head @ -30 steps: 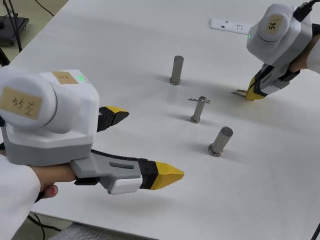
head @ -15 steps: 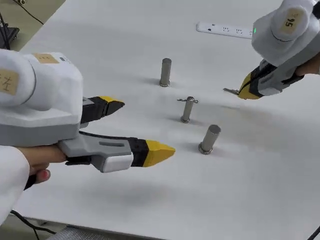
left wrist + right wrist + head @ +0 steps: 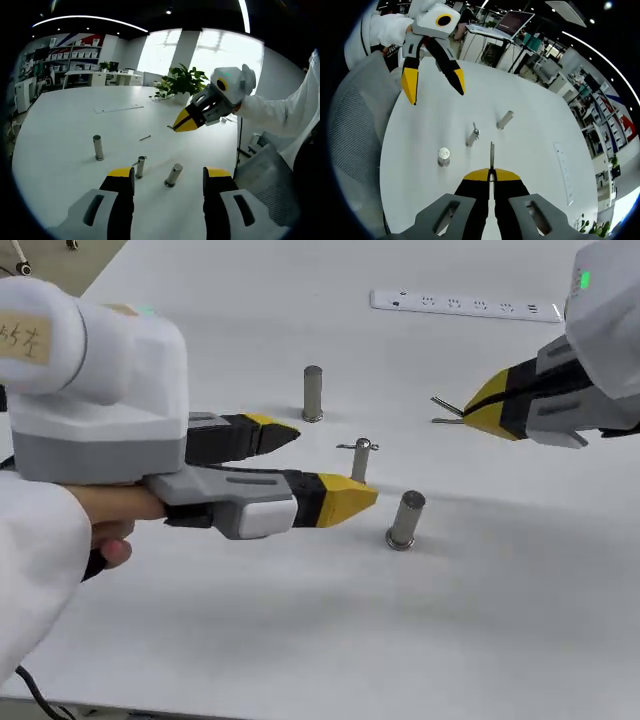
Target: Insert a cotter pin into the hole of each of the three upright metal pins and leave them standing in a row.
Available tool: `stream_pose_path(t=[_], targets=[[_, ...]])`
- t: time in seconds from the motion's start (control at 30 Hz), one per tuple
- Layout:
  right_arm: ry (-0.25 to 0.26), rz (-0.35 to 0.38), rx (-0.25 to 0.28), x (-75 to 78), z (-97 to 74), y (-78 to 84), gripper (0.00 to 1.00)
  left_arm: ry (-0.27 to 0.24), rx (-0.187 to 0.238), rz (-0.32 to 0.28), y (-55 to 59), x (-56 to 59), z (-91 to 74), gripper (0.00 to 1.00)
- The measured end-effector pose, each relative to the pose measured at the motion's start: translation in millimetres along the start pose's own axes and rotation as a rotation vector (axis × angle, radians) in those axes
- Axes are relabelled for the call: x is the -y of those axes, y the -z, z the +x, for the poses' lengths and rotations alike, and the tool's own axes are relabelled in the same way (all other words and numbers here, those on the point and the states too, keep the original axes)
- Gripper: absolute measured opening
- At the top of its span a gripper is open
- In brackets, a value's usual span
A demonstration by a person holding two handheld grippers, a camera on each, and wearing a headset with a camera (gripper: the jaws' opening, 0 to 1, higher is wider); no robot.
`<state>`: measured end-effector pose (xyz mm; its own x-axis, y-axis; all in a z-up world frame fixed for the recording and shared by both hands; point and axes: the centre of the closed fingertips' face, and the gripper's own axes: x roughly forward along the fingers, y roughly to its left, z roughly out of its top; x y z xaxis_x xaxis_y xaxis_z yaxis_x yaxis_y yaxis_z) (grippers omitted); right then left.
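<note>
Cotter pin, thin wire, is clamped by one end in the closed right hand-held gripper, raised off the surface to one side of the middle metal pin. That pin already carries a fitted cotter pin. The far metal pin and near metal pin flank it, bare. The wire looks light, slippery and easily bent, so an end grip suits it. The left hand-held gripper hovers beside the middle pin, jaws apart.
</note>
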<state>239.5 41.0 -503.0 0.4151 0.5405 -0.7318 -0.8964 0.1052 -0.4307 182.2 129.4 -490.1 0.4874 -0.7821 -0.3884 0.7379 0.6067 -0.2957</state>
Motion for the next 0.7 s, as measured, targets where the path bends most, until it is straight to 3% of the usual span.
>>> stream_pose_path(t=[0.07,0.27,0.4,0.7], targets=[[-0.022,0.015,0.024,-10.0,-3.5,-4.3,0.00,0.027,0.004,-0.011,-6.3,4.0,4.2,0.48],[0.006,0.019,0.082,-27.4,-12.3,-21.9,0.00,0.091,0.026,-0.062,-23.3,12.2,16.8,0.38],[0.076,-0.052,0.096,-29.9,-15.6,-29.9,0.00,0.119,0.024,-0.066,-27.1,19.3,22.1,0.30],[0.096,-0.093,0.097,-42.1,-18.4,-37.9,0.00,0.171,0.013,-0.114,-28.7,30.4,36.0,0.17]])
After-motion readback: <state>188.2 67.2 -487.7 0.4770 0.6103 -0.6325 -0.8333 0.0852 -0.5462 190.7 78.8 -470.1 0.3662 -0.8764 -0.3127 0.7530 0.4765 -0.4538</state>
